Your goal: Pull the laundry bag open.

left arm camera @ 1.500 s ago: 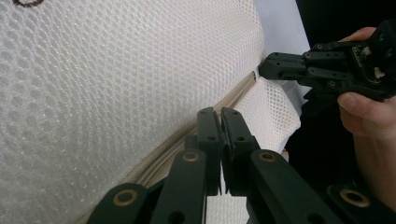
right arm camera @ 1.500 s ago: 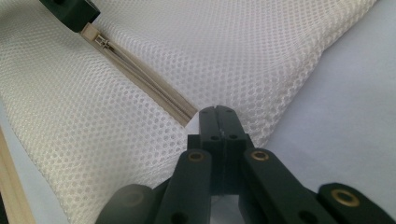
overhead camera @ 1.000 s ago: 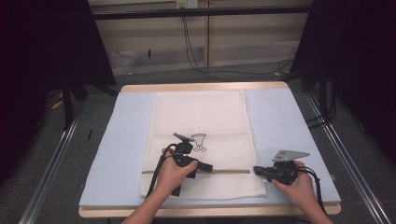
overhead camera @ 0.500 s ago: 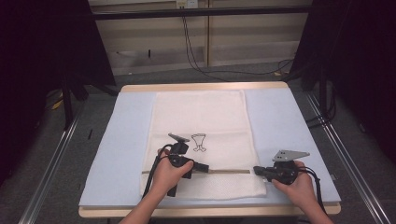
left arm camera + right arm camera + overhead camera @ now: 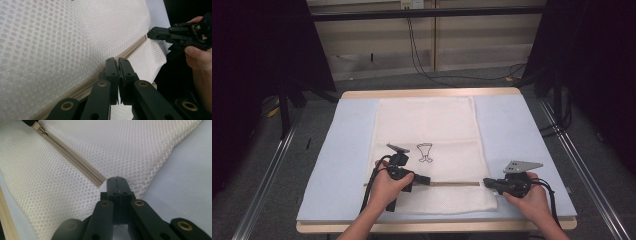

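We are seeing left claw (image 5: 428,181) sliding leftward along zipper (image 5: 454,183), clenched on slider; right claw (image 5: 486,183) pinning zipper's right end, clenched on mesh bag (image 5: 427,125).

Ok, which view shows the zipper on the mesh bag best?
The right gripper view: the zipper runs sharp and close from its slider to the end by the shut right gripper. The left gripper view shows a stretch partly behind the left gripper. The high view shows a thin tan line.
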{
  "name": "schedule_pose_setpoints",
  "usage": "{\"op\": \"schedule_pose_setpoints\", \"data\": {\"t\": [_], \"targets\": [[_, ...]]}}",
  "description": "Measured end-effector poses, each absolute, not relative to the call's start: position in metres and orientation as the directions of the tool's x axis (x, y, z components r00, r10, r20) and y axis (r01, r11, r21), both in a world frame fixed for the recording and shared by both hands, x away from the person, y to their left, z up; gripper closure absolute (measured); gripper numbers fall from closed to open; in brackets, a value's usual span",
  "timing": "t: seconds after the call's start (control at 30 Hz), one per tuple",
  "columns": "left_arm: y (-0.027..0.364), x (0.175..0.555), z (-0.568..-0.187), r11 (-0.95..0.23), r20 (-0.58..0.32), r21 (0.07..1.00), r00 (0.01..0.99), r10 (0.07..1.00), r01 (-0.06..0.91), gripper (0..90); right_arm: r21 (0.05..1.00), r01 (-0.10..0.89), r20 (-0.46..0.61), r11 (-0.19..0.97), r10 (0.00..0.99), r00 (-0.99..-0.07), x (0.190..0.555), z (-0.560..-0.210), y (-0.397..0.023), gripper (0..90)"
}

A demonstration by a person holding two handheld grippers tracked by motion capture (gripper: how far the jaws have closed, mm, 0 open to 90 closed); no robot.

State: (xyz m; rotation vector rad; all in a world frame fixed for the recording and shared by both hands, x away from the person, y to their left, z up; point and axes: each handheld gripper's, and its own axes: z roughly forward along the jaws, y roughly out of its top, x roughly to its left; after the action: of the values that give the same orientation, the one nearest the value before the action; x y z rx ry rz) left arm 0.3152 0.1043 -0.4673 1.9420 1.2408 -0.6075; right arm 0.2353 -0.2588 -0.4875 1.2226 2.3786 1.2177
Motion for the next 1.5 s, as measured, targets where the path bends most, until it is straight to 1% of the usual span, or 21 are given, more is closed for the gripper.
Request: {"op": "schedule_pose_setpoints", "data": {"t": [0.17, 0.27, 0.33, 0.57, 0.67, 0.73, 1.07, 1.17, 1.27, 1.3, 1.37, 1.43, 1.5], "targets": [[0.106, 0.315, -0.467, -0.25, -0.724, 0.328, 0.412, 0.552, 0.911, 87.5, 0.752, 0.579, 0.178, 0.316, 0.748, -0.639, 0.235, -0.488, -0.259, 90.0], [0.107, 0.315, -0.468, -0.26, -0.719, 0.333, 0.422, 0.552, 0.907, 87.5, 0.751, 0.558, 0.131, 0.354, 0.748, -0.651, 0.233, -0.486, -0.256, 90.0], [0.106, 0.315, -0.468, -0.263, -0.707, 0.338, 0.428, 0.563, 0.904, 87.5, 0.75, 0.559, 0.13, 0.354, 0.749, -0.649, 0.234, -0.486, -0.255, 90.0], [0.11, 0.314, -0.467, -0.251, -0.716, 0.33, 0.414, 0.562, 0.91, 87.5, 0.75, 0.572, 0.164, 0.333, 0.744, -0.648, 0.235, -0.487, -0.258, 90.0], [0.111, 0.314, -0.466, -0.247, -0.724, 0.332, 0.413, 0.552, 0.911, 87.5, 0.753, 0.569, 0.159, 0.331, 0.747, -0.646, 0.235, -0.488, -0.258, 90.0], [0.112, 0.314, -0.465, -0.254, -0.712, 0.335, 0.42, 0.563, 0.908, 87.5, 0.751, 0.572, 0.162, 0.33, 0.747, -0.644, 0.235, -0.487, -0.258, 90.0], [0.131, 0.314, -0.462, -0.236, -0.714, 0.341, 0.414, 0.564, 0.91, 87.5, 0.746, 0.581, 0.166, 0.327, 0.753, -0.637, 0.235, -0.487, -0.257, 90.0], [0.134, 0.313, -0.462, -0.226, -0.72, 0.341, 0.408, 0.561, 0.913, 87.5, 0.747, 0.581, 0.167, 0.323, 0.754, -0.635, 0.234, -0.487, -0.258, 90.0], [0.136, 0.313, -0.462, -0.232, -0.708, 0.349, 0.417, 0.57, 0.908, 87.5, 0.747, 0.582, 0.169, 0.32, 0.756, -0.632, 0.234, -0.487, -0.257, 90.0], [0.136, 0.313, -0.462, -0.222, -0.72, 0.342, 0.406, 0.563, 0.913, 87.5, 0.748, 0.582, 0.169, 0.319, 0.756, -0.632, 0.234, -0.487, -0.257, 90.0], [0.137, 0.313, -0.462, -0.237, -0.703, 0.351, 0.422, 0.572, 0.906, 87.5, 0.75, 0.579, 0.166, 0.32, 0.757, -0.632, 0.234, -0.487, -0.257, 90.0], [0.139, 0.313, -0.462, -0.227, -0.718, 0.344, 0.411, 0.562, 0.911, 87.5, 0.75, 0.58, 0.168, 0.318, 0.757, -0.631, 0.234, -0.487, -0.257, 90.0], [0.142, 0.313, -0.462, -0.226, -0.708, 0.347, 0.413, 0.573, 0.91, 87.5, 0.749, 0.581, 0.169, 0.319, 0.755, -0.633, 0.234, -0.487, -0.258, 90.0]]}}
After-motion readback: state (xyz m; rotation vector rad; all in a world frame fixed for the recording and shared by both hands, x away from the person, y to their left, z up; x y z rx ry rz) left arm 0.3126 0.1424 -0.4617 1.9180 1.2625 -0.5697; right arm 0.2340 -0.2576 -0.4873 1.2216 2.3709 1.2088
